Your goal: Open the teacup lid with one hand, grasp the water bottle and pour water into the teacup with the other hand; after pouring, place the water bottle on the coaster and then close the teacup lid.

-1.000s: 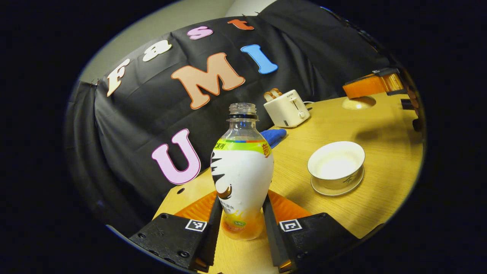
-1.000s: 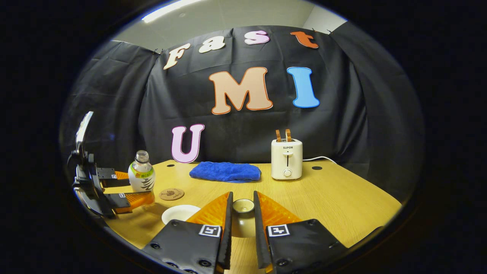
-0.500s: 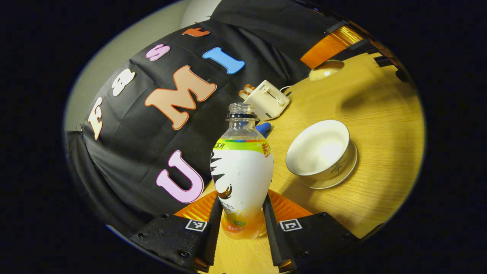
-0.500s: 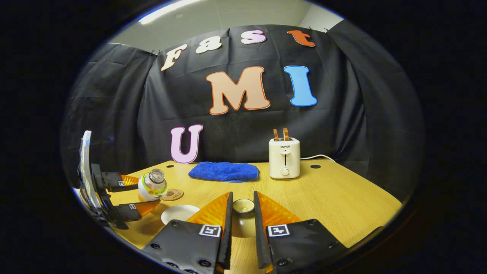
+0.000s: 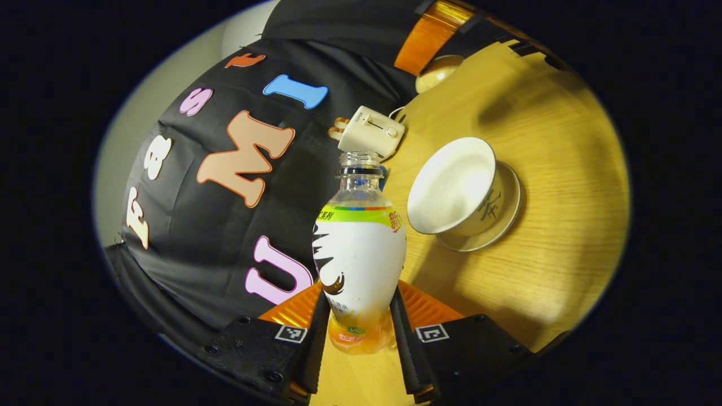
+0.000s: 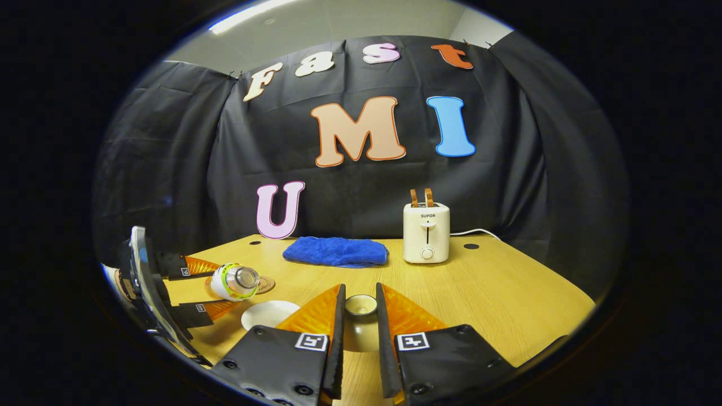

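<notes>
Wooden table (image 6: 496,293); black cloth wall (image 6: 169,169)

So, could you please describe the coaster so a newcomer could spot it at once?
On the wooden table, look left of the blue towel. The small round brown coaster lies flat there, just behind the tilted bottle; unlike the white teacup, it is dark and thin.

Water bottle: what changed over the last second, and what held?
The left gripper tipped the water bottle from upright to nearly on its side, its open mouth swinging toward the teacup. No water shows leaving it. Unchanged: both grips, with the right gripper shut on the lid, and the teacup, coaster, cloth and toaster.
</notes>
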Action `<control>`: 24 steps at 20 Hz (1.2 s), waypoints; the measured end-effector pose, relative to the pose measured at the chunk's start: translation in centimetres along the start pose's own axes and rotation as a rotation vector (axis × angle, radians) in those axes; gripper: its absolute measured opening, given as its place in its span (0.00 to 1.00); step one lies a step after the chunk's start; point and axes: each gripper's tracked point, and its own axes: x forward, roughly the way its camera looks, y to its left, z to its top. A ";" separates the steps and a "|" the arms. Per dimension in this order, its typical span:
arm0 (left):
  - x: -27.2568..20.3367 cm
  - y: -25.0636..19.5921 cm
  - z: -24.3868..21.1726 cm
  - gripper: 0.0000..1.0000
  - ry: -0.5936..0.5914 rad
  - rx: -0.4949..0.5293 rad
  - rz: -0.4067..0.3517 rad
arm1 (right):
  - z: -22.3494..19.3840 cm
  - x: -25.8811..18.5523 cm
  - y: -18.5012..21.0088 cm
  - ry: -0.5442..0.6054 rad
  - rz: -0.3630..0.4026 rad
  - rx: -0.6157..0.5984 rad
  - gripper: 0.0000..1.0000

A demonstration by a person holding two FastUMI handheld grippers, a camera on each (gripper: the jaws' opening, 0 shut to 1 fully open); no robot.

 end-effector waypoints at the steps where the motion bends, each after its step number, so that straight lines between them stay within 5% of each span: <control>1: -0.1 0.1 0.0 0.55 0.000 0.029 0.002 | 0.0 0.1 0.0 0.001 0.000 0.000 0.30; 24: -0.6 2.3 0.3 0.55 0.041 0.595 0.028 | -0.7 0.4 -0.1 0.014 -0.003 -0.004 0.31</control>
